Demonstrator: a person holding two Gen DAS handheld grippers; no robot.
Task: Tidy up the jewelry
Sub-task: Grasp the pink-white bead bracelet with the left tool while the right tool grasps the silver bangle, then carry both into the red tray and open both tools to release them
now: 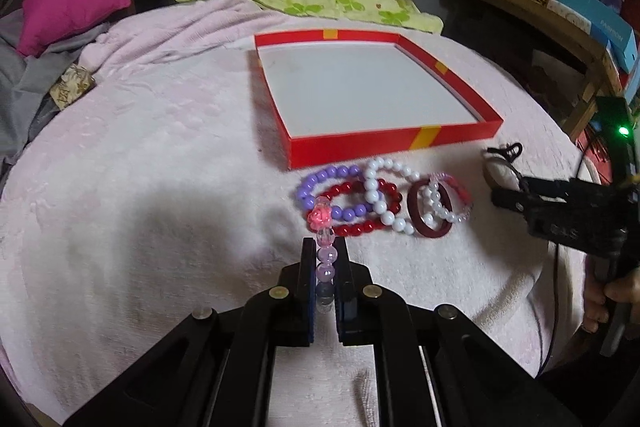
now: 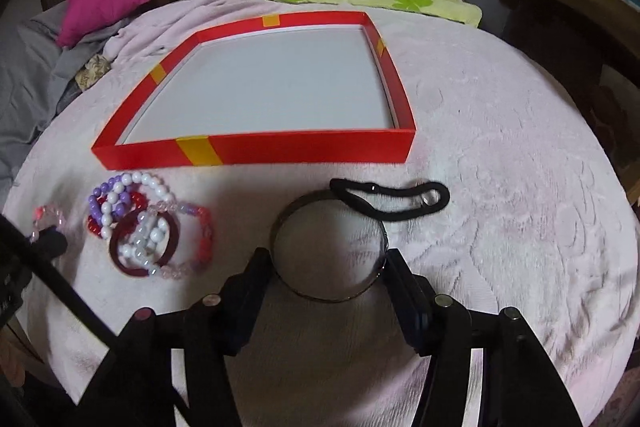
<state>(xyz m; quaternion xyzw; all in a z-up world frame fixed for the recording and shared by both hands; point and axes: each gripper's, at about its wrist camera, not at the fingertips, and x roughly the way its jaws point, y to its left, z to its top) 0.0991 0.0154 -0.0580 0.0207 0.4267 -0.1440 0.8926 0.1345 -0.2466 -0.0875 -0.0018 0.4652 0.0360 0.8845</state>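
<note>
Left wrist view: the left hand-held gripper (image 1: 325, 259) is clamped on a translucent pink beaded bracelet with a rose bead (image 1: 322, 227), near the pile of beaded bracelets (image 1: 372, 199) before the shallow red cardboard box (image 1: 400, 141). Right wrist view: the right hand-held gripper (image 2: 326, 263) stands apart, fingers flanking a thin metal bangle (image 2: 280, 223) lying on the pink-covered worktop (image 2: 500, 187); contact cannot be told.
</note>
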